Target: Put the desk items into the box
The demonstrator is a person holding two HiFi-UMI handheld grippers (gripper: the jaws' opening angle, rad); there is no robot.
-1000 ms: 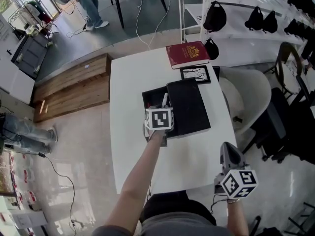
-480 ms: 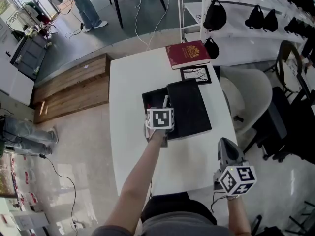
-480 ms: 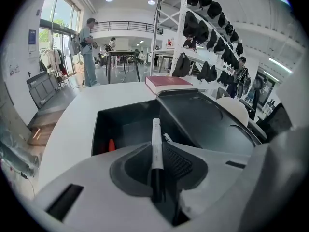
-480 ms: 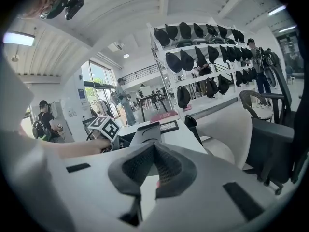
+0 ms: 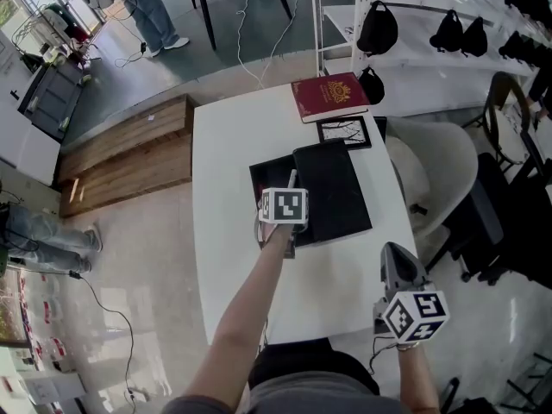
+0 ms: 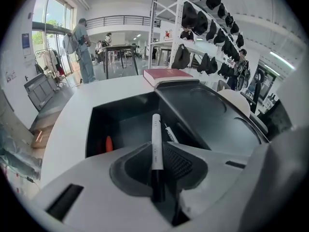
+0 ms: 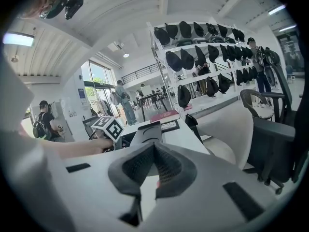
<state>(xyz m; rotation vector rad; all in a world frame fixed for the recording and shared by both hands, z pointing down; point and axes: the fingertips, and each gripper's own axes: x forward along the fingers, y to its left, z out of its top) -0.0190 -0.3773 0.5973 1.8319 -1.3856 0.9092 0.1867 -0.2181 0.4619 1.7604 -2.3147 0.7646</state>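
1. My left gripper (image 5: pixel 289 192) (image 6: pixel 157 166) hangs over the near edge of the open black box (image 5: pixel 263 175) (image 6: pixel 92 124), tilted steeply down.
2. Its fingers are clamped on a pen (image 6: pixel 155 141) (image 5: pixel 291 179) with a white barrel and a black end. The black end sits between the pads and the white barrel sticks out over the inside of the box.
3. The box stands in the middle of the white worktop (image 5: pixel 224 248). Its black lid (image 5: pixel 332 188) (image 6: pixel 207 115) lies across the box's right side, leaving the left part uncovered.
4. A small orange item (image 6: pixel 109 143) lies on the box floor at the left. Beside the lid's edge lies what looks like another pen (image 6: pixel 170 133), though it is too small in view for me to be sure.
5. At the far end of the worktop lies a dark red book (image 5: pixel 329 96) (image 6: pixel 166 74). A small black picture frame (image 5: pixel 343 130) lies just in front of it, between book and lid.
6. My right gripper (image 5: pixel 393 255) (image 7: pixel 154 151) is held at the near right corner of the worktop, well apart from the box. Its fingers are pressed together with nothing between them.
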